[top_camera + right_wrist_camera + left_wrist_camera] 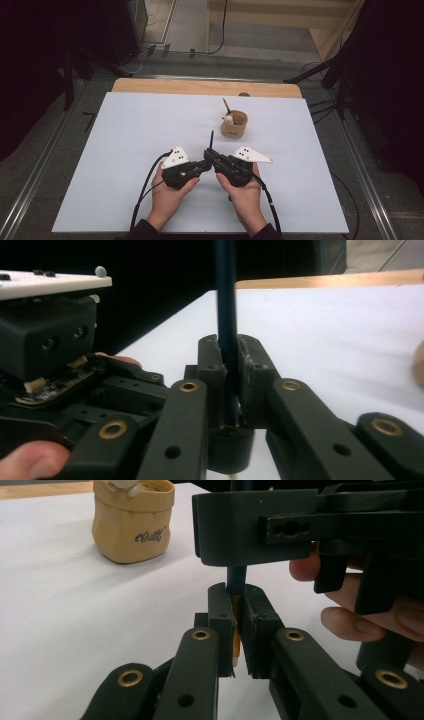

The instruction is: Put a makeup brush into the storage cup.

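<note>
Right now both hands meet at the near middle of the white table [125, 150]; the left gripper [237, 630] has its jaws clamped on the lower, yellowish end of a thin dark pen-like stick [236, 580], and the right gripper [229, 385] is closed tight on the same stick's dark shaft, which stands nearly upright between them. Farther back, well apart, sits a small tan pouch-shaped holder [235, 125] with a brush poking out; beyond it, the table's wooden edge [200, 87].
</note>
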A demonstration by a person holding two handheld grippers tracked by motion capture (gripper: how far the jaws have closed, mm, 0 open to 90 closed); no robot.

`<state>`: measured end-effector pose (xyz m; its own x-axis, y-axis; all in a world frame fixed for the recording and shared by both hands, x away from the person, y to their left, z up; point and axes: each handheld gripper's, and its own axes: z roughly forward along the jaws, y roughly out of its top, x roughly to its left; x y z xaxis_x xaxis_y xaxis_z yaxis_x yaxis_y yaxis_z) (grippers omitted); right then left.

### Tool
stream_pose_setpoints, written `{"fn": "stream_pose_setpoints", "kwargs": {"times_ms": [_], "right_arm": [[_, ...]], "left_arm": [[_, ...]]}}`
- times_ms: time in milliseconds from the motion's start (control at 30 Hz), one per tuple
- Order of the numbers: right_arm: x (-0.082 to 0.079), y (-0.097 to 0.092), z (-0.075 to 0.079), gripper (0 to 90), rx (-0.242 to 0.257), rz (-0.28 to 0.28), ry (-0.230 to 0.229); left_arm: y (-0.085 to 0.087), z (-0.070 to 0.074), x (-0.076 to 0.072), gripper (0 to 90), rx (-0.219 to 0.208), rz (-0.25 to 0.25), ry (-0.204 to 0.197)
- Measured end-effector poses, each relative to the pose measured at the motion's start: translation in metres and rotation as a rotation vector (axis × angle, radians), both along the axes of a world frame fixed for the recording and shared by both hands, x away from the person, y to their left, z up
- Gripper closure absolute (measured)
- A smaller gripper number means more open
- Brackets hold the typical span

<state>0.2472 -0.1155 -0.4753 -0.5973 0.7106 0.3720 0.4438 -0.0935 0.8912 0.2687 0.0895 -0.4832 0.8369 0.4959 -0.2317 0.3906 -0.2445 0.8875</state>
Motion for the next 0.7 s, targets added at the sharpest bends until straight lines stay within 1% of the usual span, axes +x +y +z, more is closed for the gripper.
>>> {"fn": "stream_pose_setpoints", "kwargs": {"times_ms": [100, 133, 167, 233, 433, 600, 633, 700], "right_arm": [[0.000, -0.001, 0.001, 84.2, -0.005, 0.006, -0.006], [0.000, -0.001, 0.001, 84.2, -0.008, 0.006, -0.010], [0.000, -0.001, 0.002, 84.2, -0.018, 0.000, -0.019], [0.000, -0.003, 0.003, 84.2, -0.025, -0.009, -0.027], [0.003, -0.017, 0.006, 84.2, -0.052, -0.059, -0.043], [0.005, -0.023, 0.006, 84.2, -0.078, -0.072, -0.056], [0.005, -0.023, 0.005, 84.2, -0.096, -0.070, -0.066], [0.005, -0.022, 0.005, 84.2, -0.115, -0.069, -0.073]], "left_arm": [[0.001, 0.000, 0.000, 83.1, -0.013, -0.007, 0.006], [0.001, 0.000, 0.000, 81.2, -0.008, -0.007, 0.000], [0.002, 0.001, 0.000, 79.0, 0.000, -0.005, -0.005], [0.003, 0.000, 0.000, 75.1, -0.008, -0.008, 0.001], [0.012, 0.002, 0.003, 70.5, -0.002, -0.010, 0.001], [0.026, 0.006, 0.010, 67.5, -0.018, 0.036, 0.012], [0.028, 0.007, 0.011, 67.2, -0.020, 0.039, 0.013], [0.032, 0.009, 0.013, 66.9, -0.027, 0.050, 0.014]]}}
